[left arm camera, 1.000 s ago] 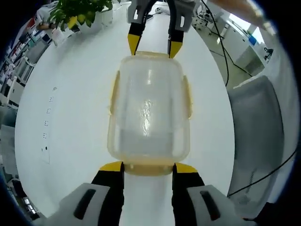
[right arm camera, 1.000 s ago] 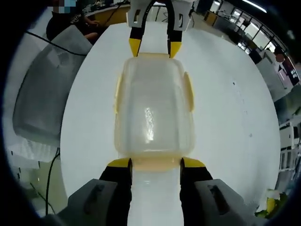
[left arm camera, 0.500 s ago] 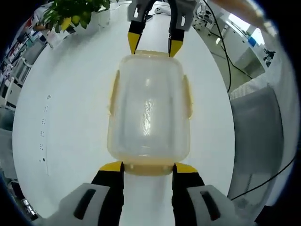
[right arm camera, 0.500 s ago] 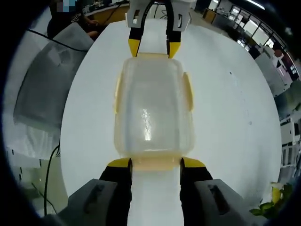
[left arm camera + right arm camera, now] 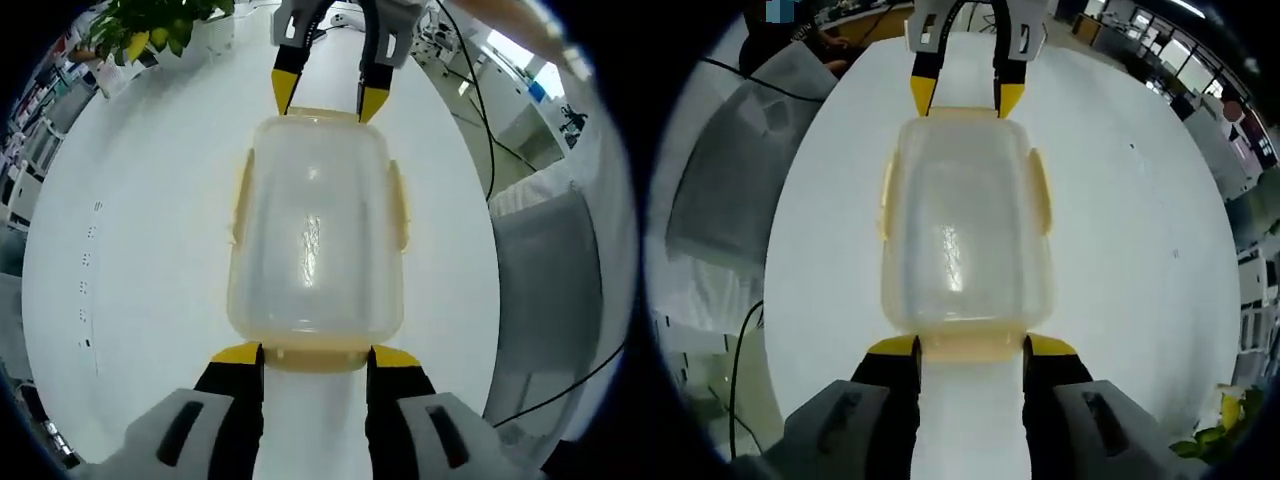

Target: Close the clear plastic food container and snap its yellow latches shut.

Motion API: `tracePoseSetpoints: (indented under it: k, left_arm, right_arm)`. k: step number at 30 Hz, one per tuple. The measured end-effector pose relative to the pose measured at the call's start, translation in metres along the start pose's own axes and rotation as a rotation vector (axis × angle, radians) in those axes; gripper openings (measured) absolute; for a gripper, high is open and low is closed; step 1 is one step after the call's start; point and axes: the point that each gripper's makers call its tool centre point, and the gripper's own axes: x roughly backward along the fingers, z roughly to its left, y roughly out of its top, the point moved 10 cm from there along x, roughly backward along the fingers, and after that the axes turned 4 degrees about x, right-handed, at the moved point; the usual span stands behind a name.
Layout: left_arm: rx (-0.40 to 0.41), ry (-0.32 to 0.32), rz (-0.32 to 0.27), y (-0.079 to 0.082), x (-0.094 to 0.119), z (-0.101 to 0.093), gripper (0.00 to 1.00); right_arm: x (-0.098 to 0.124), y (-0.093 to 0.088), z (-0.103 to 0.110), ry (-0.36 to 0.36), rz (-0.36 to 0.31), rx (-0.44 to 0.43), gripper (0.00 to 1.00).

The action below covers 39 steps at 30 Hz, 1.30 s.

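Two grippers meet one clear plastic food container from opposite short ends, on a round white table. The container lies near the middle of the table, far from every edge, with its lid on top.

In the left gripper view, the left gripper has its yellow-tipped jaws apart, released, one at each side of the yellow latch on the near short end. The right gripper stands at the far end, its jaws also apart at the far latch.

In the right gripper view, the right gripper is spread in the same way around its near latch. The yellow latches on the long sides lie against the container walls.

A green plant stands at the table's far edge. A grey chair is beside the table.
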Motion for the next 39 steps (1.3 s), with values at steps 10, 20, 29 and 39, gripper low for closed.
tracePoseSetpoints:
  k: [10, 20, 29, 39]
  left_arm:
    - [-0.007, 0.002, 0.020, -0.001, -0.002, -0.003, 0.33]
    - [-0.015, 0.010, 0.021, -0.001, -0.005, -0.004, 0.34]
    - [0.034, 0.055, 0.011, -0.013, -0.001, -0.002, 0.35]
    - [0.686, -0.003, -0.395, -0.029, 0.035, 0.014, 0.46]
  right_arm:
    - [-0.002, 0.000, 0.003, 0.008, 0.000, -0.011, 0.37]
    - [-0.003, -0.003, 0.004, 0.009, -0.014, -0.020, 0.37]
    - [-0.007, -0.021, 0.008, 0.015, -0.009, -0.102, 0.40]
    - [0.013, -0.054, 0.001, -0.047, -0.053, -0.546, 0.52]
